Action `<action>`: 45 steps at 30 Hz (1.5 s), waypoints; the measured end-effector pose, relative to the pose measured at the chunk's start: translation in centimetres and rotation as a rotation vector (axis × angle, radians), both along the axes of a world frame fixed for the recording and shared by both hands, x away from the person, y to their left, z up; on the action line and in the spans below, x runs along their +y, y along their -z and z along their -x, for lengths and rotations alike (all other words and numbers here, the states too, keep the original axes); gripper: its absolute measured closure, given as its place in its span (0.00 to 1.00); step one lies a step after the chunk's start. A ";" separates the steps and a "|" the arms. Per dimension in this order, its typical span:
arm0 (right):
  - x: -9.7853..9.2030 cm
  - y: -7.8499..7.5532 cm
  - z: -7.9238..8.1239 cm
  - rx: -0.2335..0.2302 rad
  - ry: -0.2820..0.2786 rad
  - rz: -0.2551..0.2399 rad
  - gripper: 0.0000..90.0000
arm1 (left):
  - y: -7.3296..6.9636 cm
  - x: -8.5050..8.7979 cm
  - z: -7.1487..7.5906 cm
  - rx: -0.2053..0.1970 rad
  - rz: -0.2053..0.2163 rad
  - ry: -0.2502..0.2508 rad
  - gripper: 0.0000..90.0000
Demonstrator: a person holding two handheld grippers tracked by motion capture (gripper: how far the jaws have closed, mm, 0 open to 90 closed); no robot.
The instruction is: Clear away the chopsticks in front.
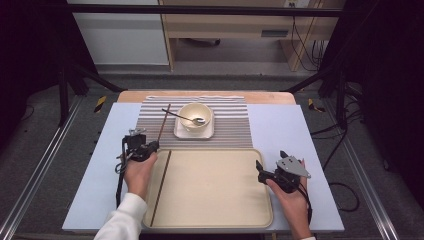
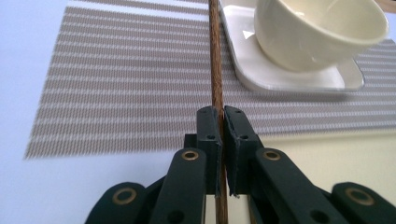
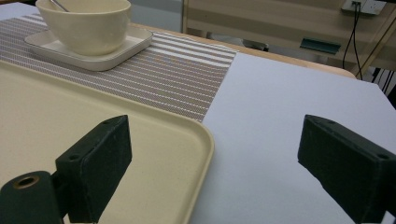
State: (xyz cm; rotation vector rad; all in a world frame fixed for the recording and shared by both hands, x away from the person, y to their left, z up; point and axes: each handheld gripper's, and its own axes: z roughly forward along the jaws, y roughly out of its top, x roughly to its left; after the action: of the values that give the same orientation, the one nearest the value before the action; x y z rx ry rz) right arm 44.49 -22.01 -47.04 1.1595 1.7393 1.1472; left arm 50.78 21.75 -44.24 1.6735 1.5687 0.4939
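1. My left hand-held gripper (image 1: 150, 146) is clamped on a brown chopstick (image 1: 164, 122), pinching it near its lower end just off the tray's far left corner.
2. In the left gripper view the chopstick (image 2: 215, 70) runs straight up between the pads, out over the striped placemat (image 2: 126, 88) and right alongside the white square plate (image 2: 299, 79).
3. A second chopstick (image 1: 161, 187) is already lying along the left side of the cream tray (image 1: 220, 210).
4. The bowl (image 1: 195, 116) sits on that plate on the placemat, just past the tray, with a metal spoon (image 1: 189, 118) in it.
5. My right hand-held gripper (image 1: 261, 170) is wide open with nothing in it, sitting at the tray's right edge over the pale blue surface (image 1: 295, 135).
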 end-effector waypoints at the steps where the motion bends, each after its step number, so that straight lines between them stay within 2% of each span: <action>1: 0.0 0.0 0.0 0.002 0.000 0.000 0.11 | 0.2 0.0 0.6 0.002 0.002 0.004 0.95; 4: 0.0 0.0 0.0 0.002 0.000 -0.001 0.11 | 0.4 0.1 2.1 -0.006 -0.010 0.011 0.95; 5: 0.0 0.0 0.0 0.002 0.000 0.000 0.11 | 0.4 0.1 2.5 -0.010 -0.021 0.013 0.95; 6: 0.0 0.0 0.0 0.003 0.001 -0.001 0.11 | 0.4 -0.1 2.9 -0.012 -0.049 0.017 0.95; 8: 0.0 0.0 0.0 0.003 0.001 -0.001 0.11 | 0.4 -0.4 3.9 -0.011 -0.062 0.029 0.95; 14: 0.0 0.0 0.1 0.003 0.000 -0.001 0.11 | 0.5 -0.9 7.0 -0.037 -0.020 0.048 0.95; 18: 0.1 0.0 0.1 0.001 -0.004 0.004 0.11 | 0.9 -1.5 8.6 -0.035 -0.024 0.072 0.95; 20: 0.0 0.0 0.1 0.004 0.000 -0.003 0.11 | 1.3 -1.9 9.6 -0.033 0.004 0.073 0.95; 27: 0.1 0.1 0.1 0.006 -0.006 0.000 0.11 | 1.8 -2.4 10.5 -0.024 0.009 0.084 0.95; 41: 0.1 0.0 0.1 0.004 -0.002 -0.005 0.11 | 1.6 -3.0 11.7 -0.021 0.018 0.097 0.95; 45: 0.0 0.0 0.2 0.003 0.000 -0.012 0.11 | 1.5 -3.1 12.2 -0.024 0.036 0.090 0.95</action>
State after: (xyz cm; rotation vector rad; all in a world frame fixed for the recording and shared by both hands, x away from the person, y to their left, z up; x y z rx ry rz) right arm 44.33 -21.96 -47.02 1.1691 1.7372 1.1577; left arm 38.56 18.62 -45.79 1.6962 1.4699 0.4358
